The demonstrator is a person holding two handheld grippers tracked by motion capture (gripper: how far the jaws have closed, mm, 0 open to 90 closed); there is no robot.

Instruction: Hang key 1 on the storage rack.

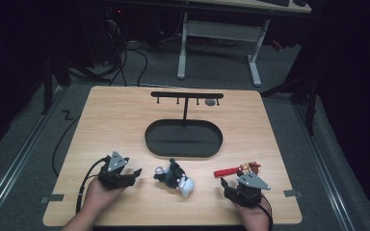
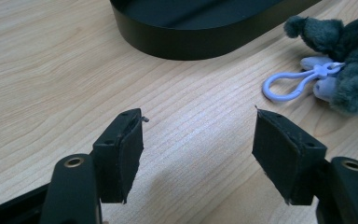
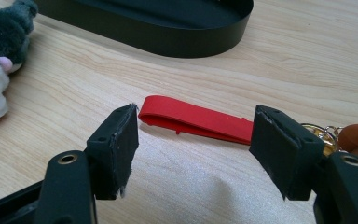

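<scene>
The right tongs hang parted and empty low over the counter; just beyond their tips the red strap lies flat, its long axis crosswise to their reach, gold ring end behind the right pad. The left tongs are likewise spread and empty, with the plush keychain off to their right. Farther back sit the black oval tray and hook stand, then dark floor.

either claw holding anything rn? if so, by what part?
Nothing held. Left claw is open over bare table, with the plush off to its side. Right claw is open, with the red strap lying just beyond its pads, untouched.
</scene>
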